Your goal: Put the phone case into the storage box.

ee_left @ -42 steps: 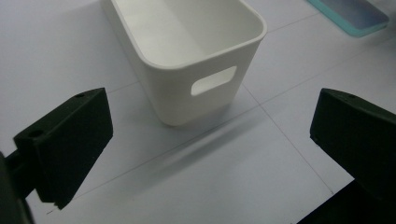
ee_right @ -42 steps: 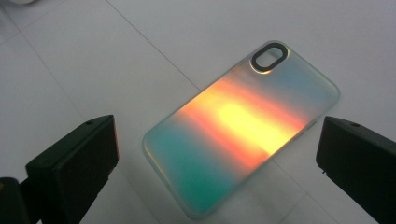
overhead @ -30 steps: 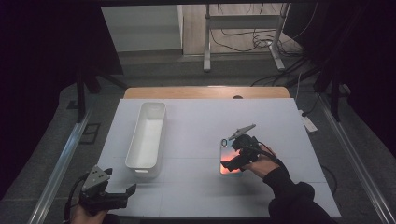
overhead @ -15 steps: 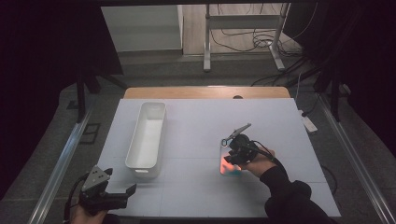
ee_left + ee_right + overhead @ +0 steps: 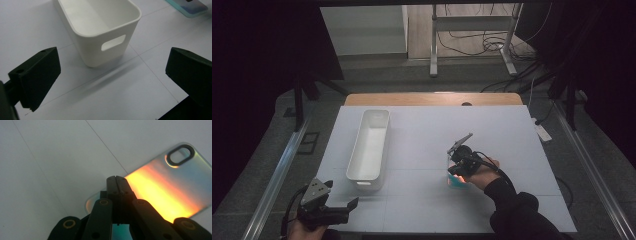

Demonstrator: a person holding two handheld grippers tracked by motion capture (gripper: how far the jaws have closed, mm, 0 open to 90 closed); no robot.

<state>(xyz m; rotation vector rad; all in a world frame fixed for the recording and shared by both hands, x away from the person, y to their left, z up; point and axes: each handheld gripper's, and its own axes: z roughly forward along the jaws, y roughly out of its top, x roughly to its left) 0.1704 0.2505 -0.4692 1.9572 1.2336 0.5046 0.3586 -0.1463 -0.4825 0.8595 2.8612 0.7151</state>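
Pale grey-white table (image 5: 422, 130) with thin grid lines, wooden edge (image 5: 432, 98) along far side. Grey floor (image 5: 462, 80) beyond, darker toward sides. Metal stand legs (image 5: 472, 45) on floor at back, black cables (image 5: 492, 37) tangled behind them. White panel (image 5: 362, 30) against back left. Metal rails (image 5: 277, 175) flank table. White power strip (image 5: 542, 132) on floor at right. Room dim, corners black.

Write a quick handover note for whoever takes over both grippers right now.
Right gripper: jaws have just been closing and now meet on the near edge of the iridescent phone case, which lies flat on the table.
Left gripper: open, holding nothing, at the table's near left corner, facing the white bin.
Done: case gripped.
Left: lift it; the bin looks like the likely destination.
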